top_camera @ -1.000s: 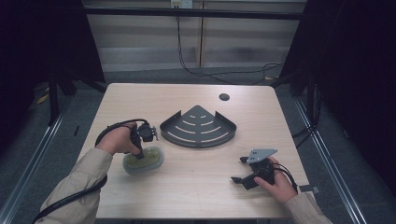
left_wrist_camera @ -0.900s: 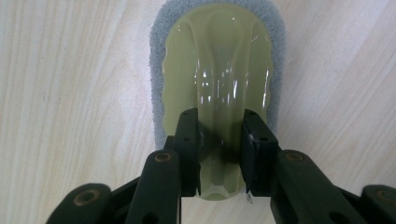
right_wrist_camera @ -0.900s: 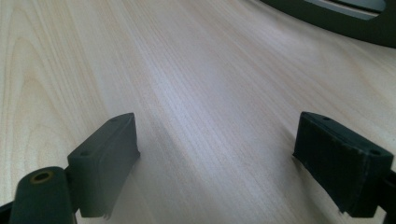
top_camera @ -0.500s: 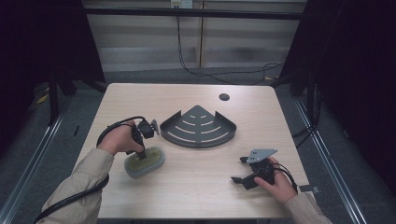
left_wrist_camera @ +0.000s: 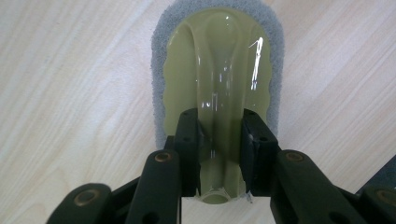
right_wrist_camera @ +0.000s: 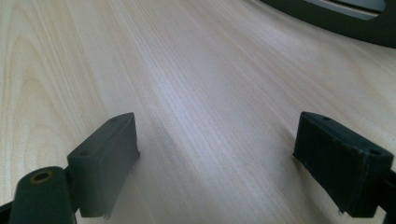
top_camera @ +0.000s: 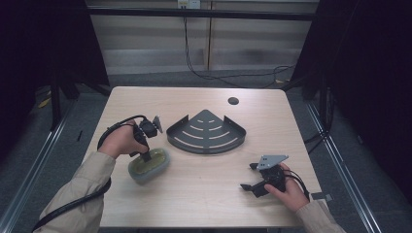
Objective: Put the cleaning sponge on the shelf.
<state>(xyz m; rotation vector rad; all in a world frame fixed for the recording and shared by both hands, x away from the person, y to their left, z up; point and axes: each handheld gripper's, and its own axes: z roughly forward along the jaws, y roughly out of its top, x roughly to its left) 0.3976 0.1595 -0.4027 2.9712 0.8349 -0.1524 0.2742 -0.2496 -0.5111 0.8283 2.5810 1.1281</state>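
A scrubber [top_camera: 151, 168] with a glossy olive-green handle on a grey sponge pad lies at the table's front left. In the left gripper view the scrubber [left_wrist_camera: 219, 56] runs away from the camera, and my left gripper [left_wrist_camera: 219, 122] is shut on the raised ridge of its handle. From above, the left gripper [top_camera: 145, 156] points down onto it, held by a hand in a beige sleeve. My right gripper [top_camera: 248, 176] rests near the front right of the table, open. Its jaws [right_wrist_camera: 217, 135] stand wide apart over bare wood with nothing between them.
A dark quarter-round slotted rack [top_camera: 206, 131] sits in the middle of the wooden table [top_camera: 194, 199]; its edge [right_wrist_camera: 327, 18] shows beyond the right gripper. A small round hole [top_camera: 233, 101] is at the table's back. Cables trail from both grippers.
The left hand and the scrubber have shifted only very slightly. The right hand has kept still.
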